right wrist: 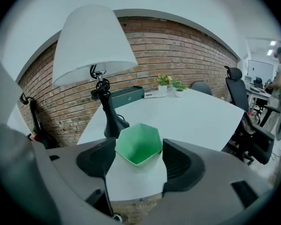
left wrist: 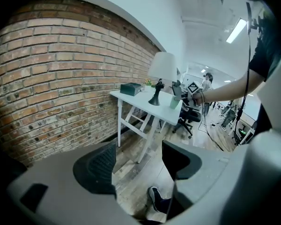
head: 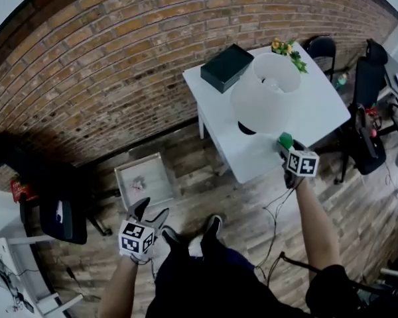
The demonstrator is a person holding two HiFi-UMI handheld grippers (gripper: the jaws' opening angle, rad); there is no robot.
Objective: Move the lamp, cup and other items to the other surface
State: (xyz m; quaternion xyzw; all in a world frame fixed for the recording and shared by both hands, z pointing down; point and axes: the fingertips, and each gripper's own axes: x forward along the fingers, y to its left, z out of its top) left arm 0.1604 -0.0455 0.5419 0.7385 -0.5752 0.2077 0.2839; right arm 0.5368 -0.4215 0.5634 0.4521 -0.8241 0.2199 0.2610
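The cup [right wrist: 136, 142], green and six-sided, stands upright near the table's [head: 318, 105] 6 o'clock edge in the head view, between the tips of the right claw [right wrist: 139, 156]. That claw is released: its jaws stand wide to either side of the cup, close to its walls but not clamped on it. In the right gripper view the lamp [right wrist: 96, 46] rises at 11 o'clock of the cup, its black base [right wrist: 113, 123] just beside it and its white shade overhead. Farther back on the table a dark box [head: 227, 67] lies at 10 o'clock of the lamp, and a small pot of flowers [head: 288, 48] sits near the far edge at 12 o'clock. The table stands against a brick wall [head: 106, 58], with black chairs [head: 368, 124] off its 3 o'clock side. The left claw [left wrist: 139, 165] hangs well apart from the table, at 7 o'clock in the head view, over the wooden floor [head: 252, 204]; it too is released, with only floor and the person's shoe [left wrist: 157, 200] showing in the gap between its jaws. A shallow white tray [head: 146, 177] lies on the floor at 12 o'clock of that claw.
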